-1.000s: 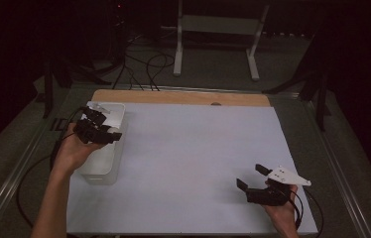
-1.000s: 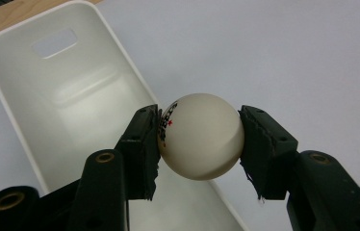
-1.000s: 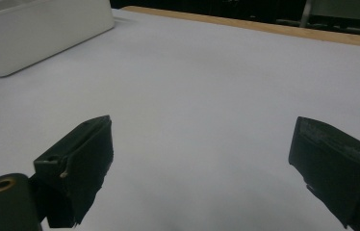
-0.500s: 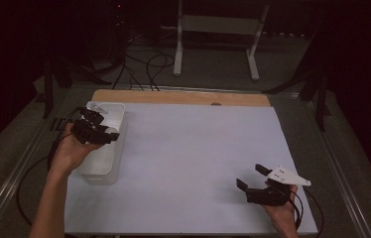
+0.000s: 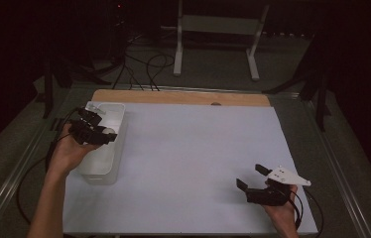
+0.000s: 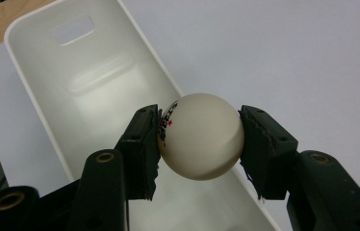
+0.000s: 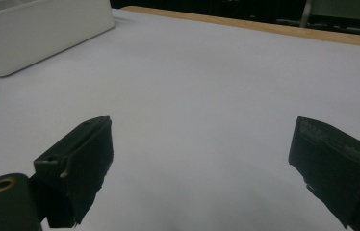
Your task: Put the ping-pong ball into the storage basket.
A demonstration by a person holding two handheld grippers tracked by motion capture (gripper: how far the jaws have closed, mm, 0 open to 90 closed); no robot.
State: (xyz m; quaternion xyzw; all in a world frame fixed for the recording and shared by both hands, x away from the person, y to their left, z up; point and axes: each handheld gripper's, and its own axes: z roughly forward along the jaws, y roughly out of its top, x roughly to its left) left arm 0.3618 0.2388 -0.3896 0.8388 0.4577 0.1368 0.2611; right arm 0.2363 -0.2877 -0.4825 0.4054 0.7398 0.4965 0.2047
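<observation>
Left gripper (image 6: 199, 139) pinches ball (image 6: 202, 136) over bin (image 6: 48, 72) (white).

The white surface (image 5: 183, 163) lies bare across its middle and far right, giving open passage between the two sides. The only obstacle is the white bin (image 5: 116, 148) along the left edge, whose raised walls stand around the left hand-held gripper (image 5: 105, 135) holding a ball (image 6: 201, 136).

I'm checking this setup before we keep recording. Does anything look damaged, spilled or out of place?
Only wear: the left gripper has frayed, chipped pads where it clamps the white ball over the white bin. The right gripper shows ragged pad edges too. Nothing is spilled.
</observation>
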